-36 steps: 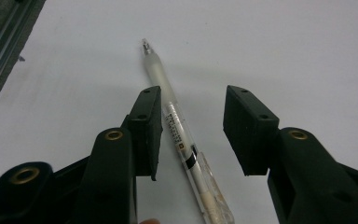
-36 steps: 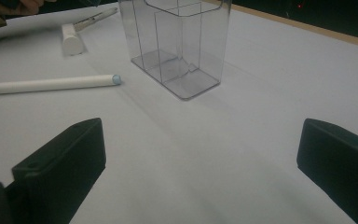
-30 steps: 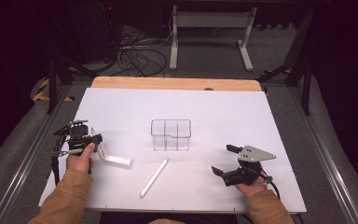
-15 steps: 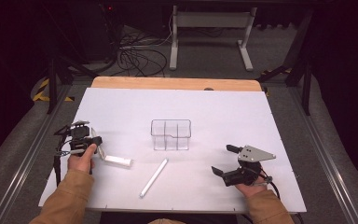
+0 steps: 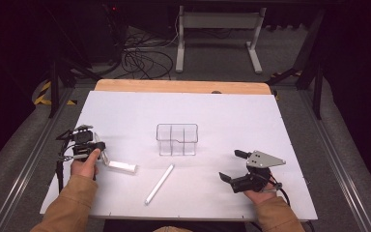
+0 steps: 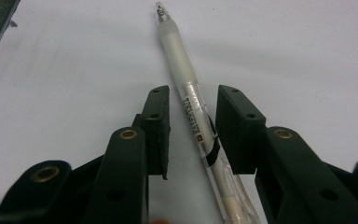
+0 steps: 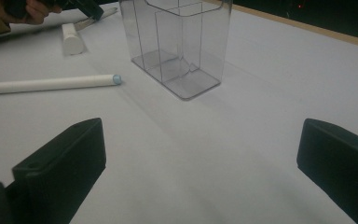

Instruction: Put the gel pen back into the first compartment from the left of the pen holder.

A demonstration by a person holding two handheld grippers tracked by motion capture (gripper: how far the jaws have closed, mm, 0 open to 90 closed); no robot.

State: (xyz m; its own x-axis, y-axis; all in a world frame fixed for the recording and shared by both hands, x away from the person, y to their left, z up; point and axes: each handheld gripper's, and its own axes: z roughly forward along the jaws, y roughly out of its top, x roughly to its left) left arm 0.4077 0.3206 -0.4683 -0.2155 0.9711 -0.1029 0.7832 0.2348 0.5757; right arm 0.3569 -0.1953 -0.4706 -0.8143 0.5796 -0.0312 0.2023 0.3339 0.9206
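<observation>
You are closing the left gripper (image 6: 193, 135) around the clear pen (image 6: 193, 116) lying on the table (image 5: 270, 125); pads not yet touching. Keep centring. The right gripper (image 7: 200, 163) is resting wide open, empty.

Clear pen (image 6: 192, 105), frosted white grip; black tongs (image 6: 192, 128); white marker (image 5: 159, 184); transparent organizer (image 5: 177, 139).

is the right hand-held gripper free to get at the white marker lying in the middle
Probably yes. The right hand-held gripper stands open above bare table, and nothing lies between it and the white marker. The clear organizer sits farther back, off that path.
</observation>
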